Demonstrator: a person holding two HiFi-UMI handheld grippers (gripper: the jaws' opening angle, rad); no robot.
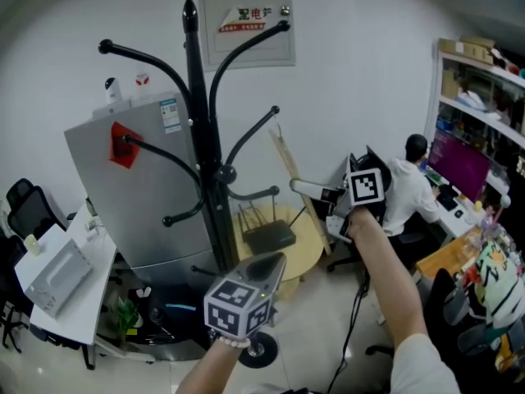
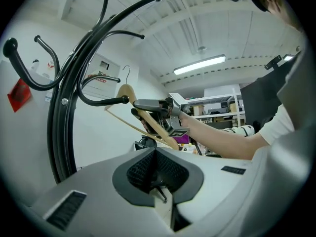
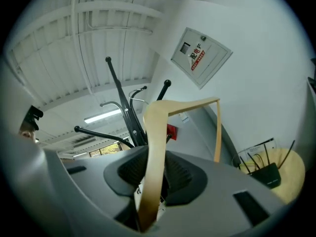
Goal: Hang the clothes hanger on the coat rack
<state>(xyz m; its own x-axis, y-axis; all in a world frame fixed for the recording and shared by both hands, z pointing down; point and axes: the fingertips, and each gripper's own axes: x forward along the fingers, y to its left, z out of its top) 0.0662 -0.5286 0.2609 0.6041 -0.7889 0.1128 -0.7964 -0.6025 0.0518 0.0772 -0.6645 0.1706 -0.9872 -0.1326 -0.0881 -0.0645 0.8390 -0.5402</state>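
Note:
The black coat rack [image 1: 205, 138] stands in the middle of the head view, its curved arms spreading left and right. My right gripper [image 1: 316, 189] is shut on a wooden clothes hanger [image 1: 287, 158] and holds it level, just right of the rack's lower right arms. In the right gripper view the hanger [image 3: 155, 147] runs up out of the jaws. In the left gripper view its metal hook [image 2: 127, 73] rises close beside a rack arm tip [image 2: 118, 100]; I cannot tell whether they touch. My left gripper [image 1: 267, 268] hovers lower, before the rack, shut with nothing in it.
A grey metal cabinet [image 1: 139, 179] stands behind the rack. A round wooden table [image 1: 308, 249] with a black router is on the right of the pole. A white desk [image 1: 66, 302] is at the left. A person [image 1: 410, 187] sits at a desk on the right.

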